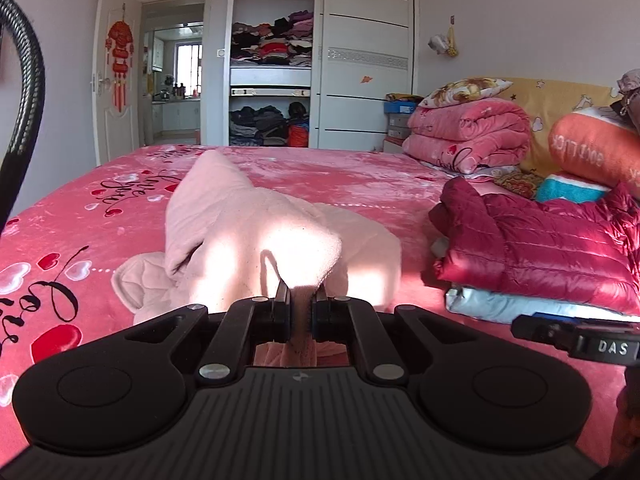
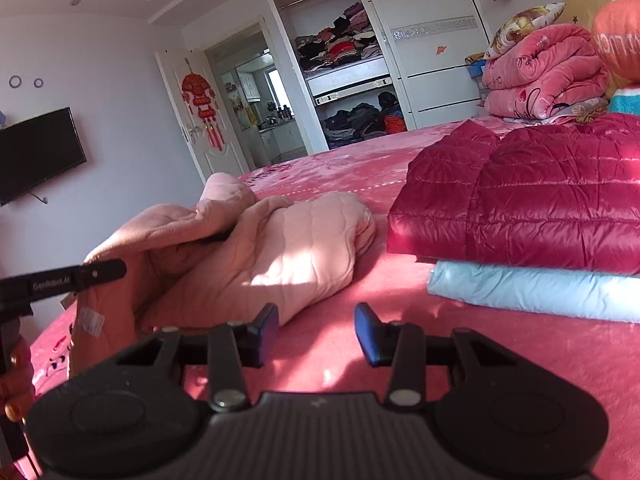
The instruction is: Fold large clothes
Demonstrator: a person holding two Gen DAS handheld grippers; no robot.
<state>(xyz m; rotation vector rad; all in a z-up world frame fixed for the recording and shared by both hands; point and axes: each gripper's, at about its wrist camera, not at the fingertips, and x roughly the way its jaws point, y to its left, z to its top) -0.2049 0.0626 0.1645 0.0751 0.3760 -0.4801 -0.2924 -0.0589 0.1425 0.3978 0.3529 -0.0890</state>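
A large pale pink quilted garment (image 1: 248,220) lies on the pink bed, partly lifted. My left gripper (image 1: 302,292) is shut on a fold of its fabric and holds it above the bed. The garment also shows in the right wrist view (image 2: 280,248), bunched at the left. My right gripper (image 2: 316,324) is open and empty, just above the bedspread to the right of the garment. The left gripper's body (image 2: 64,280) shows at the left edge of that view.
A folded dark red down jacket (image 2: 540,196) lies on a folded light blue garment (image 2: 540,288) to the right. Folded pink blankets (image 1: 468,136) and pillows are at the headboard. An open wardrobe (image 1: 272,60) and a door stand beyond the bed (image 1: 360,176).
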